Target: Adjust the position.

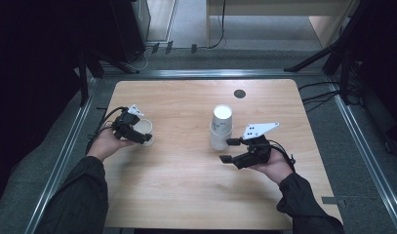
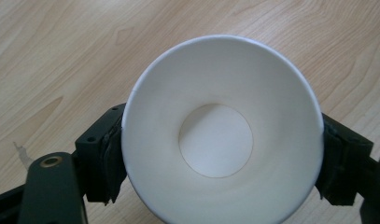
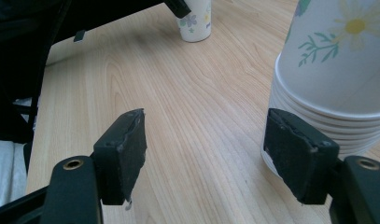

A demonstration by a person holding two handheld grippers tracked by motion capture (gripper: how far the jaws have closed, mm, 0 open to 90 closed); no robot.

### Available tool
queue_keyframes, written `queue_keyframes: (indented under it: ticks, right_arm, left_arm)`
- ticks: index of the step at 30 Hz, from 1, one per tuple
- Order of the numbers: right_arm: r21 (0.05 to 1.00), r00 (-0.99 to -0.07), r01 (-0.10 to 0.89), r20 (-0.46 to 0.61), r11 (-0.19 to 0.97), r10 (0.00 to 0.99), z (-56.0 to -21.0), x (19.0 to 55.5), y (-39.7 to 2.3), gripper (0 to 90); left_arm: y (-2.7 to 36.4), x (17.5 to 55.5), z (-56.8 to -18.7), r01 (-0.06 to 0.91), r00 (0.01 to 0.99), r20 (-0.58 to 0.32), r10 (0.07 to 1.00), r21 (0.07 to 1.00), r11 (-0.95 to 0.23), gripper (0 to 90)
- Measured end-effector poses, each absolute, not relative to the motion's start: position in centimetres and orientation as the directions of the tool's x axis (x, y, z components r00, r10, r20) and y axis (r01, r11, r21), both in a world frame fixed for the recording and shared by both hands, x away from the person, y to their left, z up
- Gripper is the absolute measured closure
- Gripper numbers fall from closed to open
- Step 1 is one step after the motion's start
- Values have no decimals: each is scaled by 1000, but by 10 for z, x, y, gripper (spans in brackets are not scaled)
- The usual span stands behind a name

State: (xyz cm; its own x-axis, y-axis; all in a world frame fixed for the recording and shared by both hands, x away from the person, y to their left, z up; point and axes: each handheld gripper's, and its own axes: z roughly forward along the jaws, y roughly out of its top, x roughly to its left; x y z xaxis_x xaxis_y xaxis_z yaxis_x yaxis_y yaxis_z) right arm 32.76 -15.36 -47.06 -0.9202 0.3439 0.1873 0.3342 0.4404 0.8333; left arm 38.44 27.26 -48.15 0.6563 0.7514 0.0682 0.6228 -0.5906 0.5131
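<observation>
The left gripper [image 1: 146, 137] clamped a single paper cup [image 2: 222, 130] by its rim. The right gripper [image 3: 215, 154] stood spread apart beside the stack of cups [image 1: 221, 127]

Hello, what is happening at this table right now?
A person works at a wooden table with a gripper in each hand. The left gripper is shut on a single paper cup, which stands upright and empty. The right gripper is open beside a stack of upside-down flowered cups, one jaw close to the stack's base, gripping nothing yet.
</observation>
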Motion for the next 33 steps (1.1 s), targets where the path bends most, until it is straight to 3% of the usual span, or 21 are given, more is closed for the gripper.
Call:
queue_keyframes:
  ticks: [12,33]
  right_arm:
    - [830,-923,328,179,451,341,-471,327,-153,305]
    - [831,-923,326,177,450,341,-470,328,-153,306]
  left_arm:
    - [273,386,-483,643,650,37,759,506,-575,107]
    - [281,383,-473,663,634,-29,773,535,-524,98]
